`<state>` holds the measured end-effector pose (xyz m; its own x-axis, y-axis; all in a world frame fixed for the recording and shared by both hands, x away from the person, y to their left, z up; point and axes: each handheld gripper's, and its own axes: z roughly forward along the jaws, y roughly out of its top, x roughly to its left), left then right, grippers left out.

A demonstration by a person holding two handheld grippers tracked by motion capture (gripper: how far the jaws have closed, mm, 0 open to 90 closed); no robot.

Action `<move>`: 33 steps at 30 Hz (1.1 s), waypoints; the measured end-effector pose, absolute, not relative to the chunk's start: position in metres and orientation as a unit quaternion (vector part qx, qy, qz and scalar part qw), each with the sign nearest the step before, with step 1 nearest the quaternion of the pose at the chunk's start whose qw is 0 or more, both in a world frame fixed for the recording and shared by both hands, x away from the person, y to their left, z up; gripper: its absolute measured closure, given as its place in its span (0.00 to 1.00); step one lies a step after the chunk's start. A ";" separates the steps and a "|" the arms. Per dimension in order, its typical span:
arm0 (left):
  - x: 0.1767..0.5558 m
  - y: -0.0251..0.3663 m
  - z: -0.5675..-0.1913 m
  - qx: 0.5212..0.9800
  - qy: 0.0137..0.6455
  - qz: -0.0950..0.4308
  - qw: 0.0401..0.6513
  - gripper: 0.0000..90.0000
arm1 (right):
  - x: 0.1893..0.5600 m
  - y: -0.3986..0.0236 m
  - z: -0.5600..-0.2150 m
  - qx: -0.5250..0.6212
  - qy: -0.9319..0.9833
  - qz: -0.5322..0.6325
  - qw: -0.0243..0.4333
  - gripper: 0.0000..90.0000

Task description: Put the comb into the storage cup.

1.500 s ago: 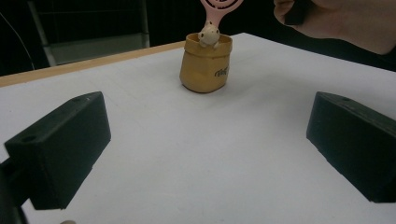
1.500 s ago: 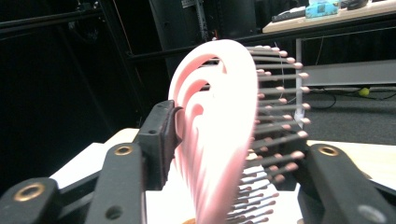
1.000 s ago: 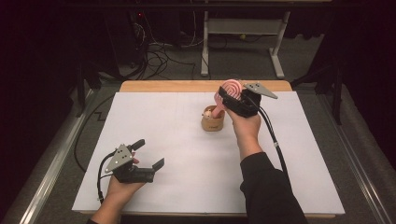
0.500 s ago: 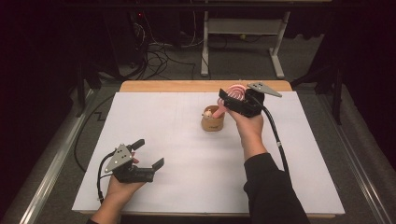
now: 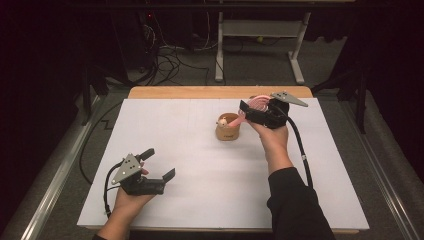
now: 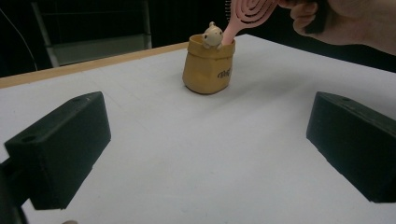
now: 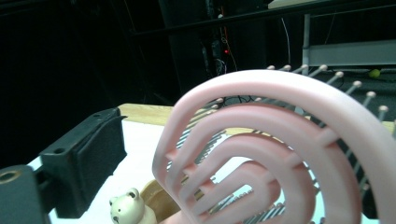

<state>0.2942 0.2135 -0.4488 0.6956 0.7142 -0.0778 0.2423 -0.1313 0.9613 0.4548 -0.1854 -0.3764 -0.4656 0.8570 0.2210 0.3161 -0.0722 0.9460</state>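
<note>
The right gripper [image 5: 252, 111] has just been opening its jaws, so the pink hairbrush [image 5: 255, 104] now sits loose between them, its handle down in the tan cup [image 5: 228, 131] beside the little bear figure [image 6: 213, 35]. By my reading the placing is done and the hand can back away. The left gripper [image 5: 159, 165] rests apart-jawed near the table's front edge

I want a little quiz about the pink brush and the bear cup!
1. True or false: the pink hairbrush lies flat on the table.
2. Its handle stands in which container?
3. Are the left tongs open or shut?

Key:
1. False; its handle end stands in the cup, with the head leaning between the right tongs.
2. The tan cup with a small bear.
3. Open, holding nothing.
</note>
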 end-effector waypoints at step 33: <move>0.296 0.211 -0.450 0.732 0.330 0.208 0.560 0.00 | 0.438 -0.205 -0.372 0.453 0.648 0.557 0.255 0.01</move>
